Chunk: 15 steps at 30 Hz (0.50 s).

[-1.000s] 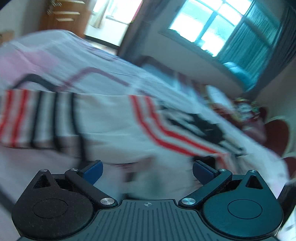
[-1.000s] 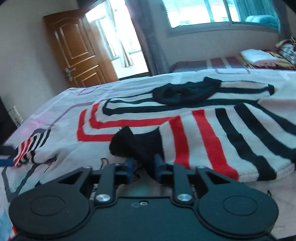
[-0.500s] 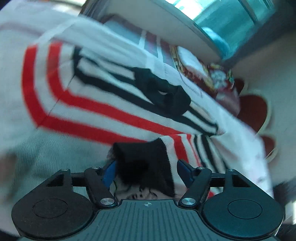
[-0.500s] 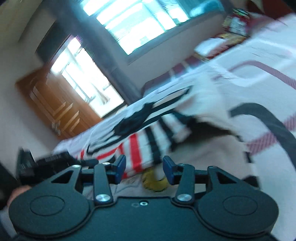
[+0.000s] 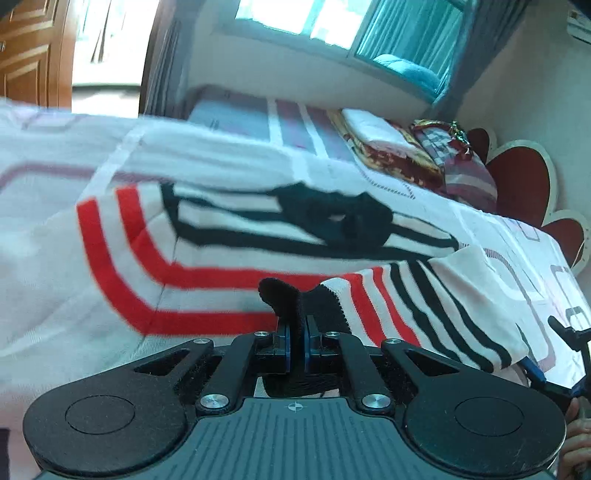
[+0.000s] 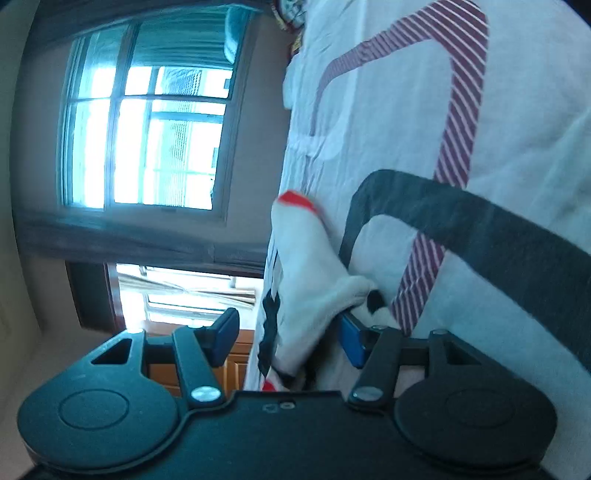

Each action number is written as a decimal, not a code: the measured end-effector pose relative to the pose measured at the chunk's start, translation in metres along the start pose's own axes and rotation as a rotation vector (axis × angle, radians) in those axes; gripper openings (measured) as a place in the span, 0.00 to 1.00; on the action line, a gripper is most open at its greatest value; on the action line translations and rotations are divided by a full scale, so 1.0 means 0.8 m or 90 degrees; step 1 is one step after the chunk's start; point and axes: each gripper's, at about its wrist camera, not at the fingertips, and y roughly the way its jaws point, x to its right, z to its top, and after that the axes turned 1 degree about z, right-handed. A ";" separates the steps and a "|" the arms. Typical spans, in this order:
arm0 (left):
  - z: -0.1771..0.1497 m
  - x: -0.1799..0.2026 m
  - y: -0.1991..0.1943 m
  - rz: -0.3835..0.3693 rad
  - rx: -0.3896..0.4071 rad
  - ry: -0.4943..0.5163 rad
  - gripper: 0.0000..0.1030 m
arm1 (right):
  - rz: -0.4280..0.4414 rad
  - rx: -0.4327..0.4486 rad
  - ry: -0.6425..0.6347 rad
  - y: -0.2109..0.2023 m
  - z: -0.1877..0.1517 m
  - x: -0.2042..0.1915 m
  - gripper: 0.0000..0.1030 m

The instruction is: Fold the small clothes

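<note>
Pinching a black cuff (image 5: 286,299) between its blue pads, the left tool (image 5: 295,345) is closed on the striped sweater (image 5: 207,258), the jaws drawn nearly together with only the dark knit between them. The sweater lies spread on the bed (image 5: 509,251), white with red and black bands, its black collar (image 5: 336,218) showing further back near the middle of the garment. One sleeve (image 5: 424,310), striped red and black, lies folded in across the right side, ending at the cuff held in the left tool. Beyond the sweater, folded bedding (image 5: 391,147) is piled near the red headboard (image 5: 521,181), with a window (image 5: 332,22) above.

The right wrist view is rolled sideways, so the bed (image 6: 480,110) runs up the right of the frame and the window (image 6: 147,136) stands at the left. The right tool (image 6: 291,341) has its jaws spread wide. A fold of the sweater's white fabric (image 6: 310,280), tipped with red at its far end, hangs between the pads (image 6: 351,343) and seems to brush the right-hand one, though blur makes contact hard to judge; nothing is clamped. The bedsheet shows a broad dark band (image 6: 480,229) and a narrow red-striped band (image 6: 458,122).

In the left view, the edge of the right tool (image 5: 565,354) shows at the sleeve's lower right corner.
</note>
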 end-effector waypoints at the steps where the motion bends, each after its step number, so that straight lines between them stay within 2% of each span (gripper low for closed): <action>1: -0.003 -0.004 0.002 0.005 -0.004 -0.001 0.06 | 0.002 0.001 0.005 0.001 0.001 0.002 0.54; 5: -0.016 -0.013 0.005 0.012 0.002 -0.026 0.06 | 0.003 0.002 0.018 0.010 0.006 0.004 0.53; 7: -0.021 -0.014 0.006 0.013 0.003 -0.025 0.06 | -0.003 -0.001 0.014 0.012 0.007 0.006 0.46; 8: -0.021 -0.014 0.006 0.015 0.006 -0.023 0.06 | -0.016 -0.003 0.004 0.011 0.007 0.005 0.40; 9: -0.019 -0.013 0.005 0.017 0.011 -0.018 0.06 | -0.034 -0.006 -0.012 0.013 0.008 0.004 0.20; 10: -0.017 -0.012 0.005 0.016 0.012 -0.012 0.06 | -0.047 -0.009 -0.029 0.013 0.008 0.004 0.06; 13: -0.014 -0.011 0.008 0.024 0.000 0.010 0.06 | -0.071 -0.002 -0.095 0.009 0.006 -0.008 0.06; 15: -0.021 -0.010 0.017 0.039 -0.010 0.025 0.06 | -0.119 0.000 -0.151 0.010 -0.002 -0.017 0.06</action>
